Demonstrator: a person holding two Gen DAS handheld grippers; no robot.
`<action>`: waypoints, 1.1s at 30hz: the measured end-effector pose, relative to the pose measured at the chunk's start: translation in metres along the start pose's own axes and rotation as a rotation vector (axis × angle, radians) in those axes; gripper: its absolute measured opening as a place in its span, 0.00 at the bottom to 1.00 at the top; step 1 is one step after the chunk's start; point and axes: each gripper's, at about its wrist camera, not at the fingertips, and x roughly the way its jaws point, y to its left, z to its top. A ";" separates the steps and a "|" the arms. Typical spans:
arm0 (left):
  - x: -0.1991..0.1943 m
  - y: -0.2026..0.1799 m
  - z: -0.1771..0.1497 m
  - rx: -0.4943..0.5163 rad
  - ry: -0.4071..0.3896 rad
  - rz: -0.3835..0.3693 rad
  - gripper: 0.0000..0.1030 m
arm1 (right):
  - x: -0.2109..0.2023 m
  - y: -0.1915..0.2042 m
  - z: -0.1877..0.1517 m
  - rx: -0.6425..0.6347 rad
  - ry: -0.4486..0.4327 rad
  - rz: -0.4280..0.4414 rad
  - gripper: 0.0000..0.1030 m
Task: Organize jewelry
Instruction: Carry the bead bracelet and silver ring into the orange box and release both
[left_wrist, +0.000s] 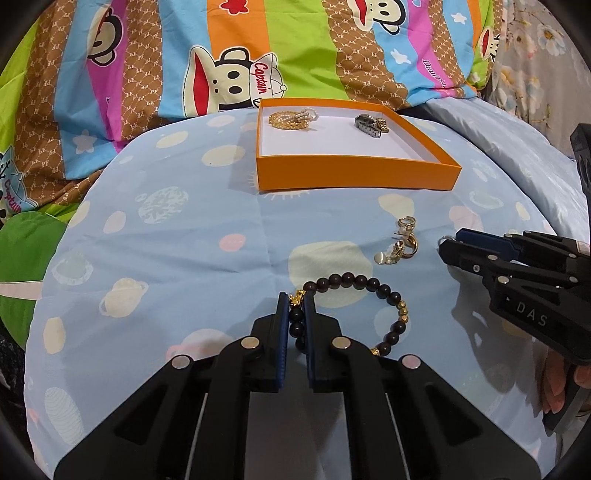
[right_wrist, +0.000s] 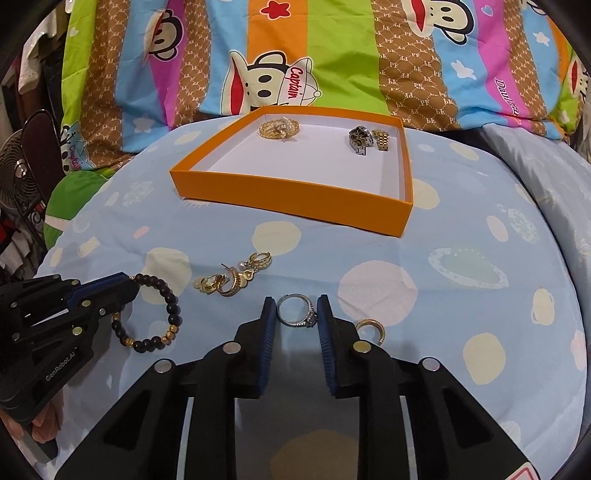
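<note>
A dark bead bracelet (left_wrist: 369, 284) with gold spacers lies on the blue bedspread. My left gripper (left_wrist: 296, 306) is shut on its near-left part, beside a gold charm; the same gripper (right_wrist: 129, 286) also shows from the side in the right wrist view. My right gripper (right_wrist: 296, 302) has a silver ring (right_wrist: 295, 312) with a small stone between its blue pads, and both pads touch the band. A heap of gold earrings (right_wrist: 236, 275) lies between the two grippers. One gold crescent ring (right_wrist: 371, 328) sits just right of the right finger.
An orange shallow box (left_wrist: 354, 173) with a white floor stands farther back on the bedspread. It holds a gold and pearl piece (left_wrist: 291, 118) and a watch (left_wrist: 371, 125). A striped cartoon-print quilt (left_wrist: 184, 55) rises behind it. A fan (right_wrist: 18, 177) stands at the far left.
</note>
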 end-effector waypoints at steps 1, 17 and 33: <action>0.000 0.000 0.000 0.000 0.000 0.000 0.07 | -0.001 0.000 0.000 -0.001 -0.001 -0.001 0.21; -0.035 0.007 0.022 -0.037 -0.075 -0.120 0.07 | -0.027 -0.023 0.009 0.110 -0.063 0.036 0.20; -0.008 -0.015 0.177 -0.052 -0.216 -0.292 0.07 | 0.033 -0.064 0.127 0.196 -0.096 0.012 0.20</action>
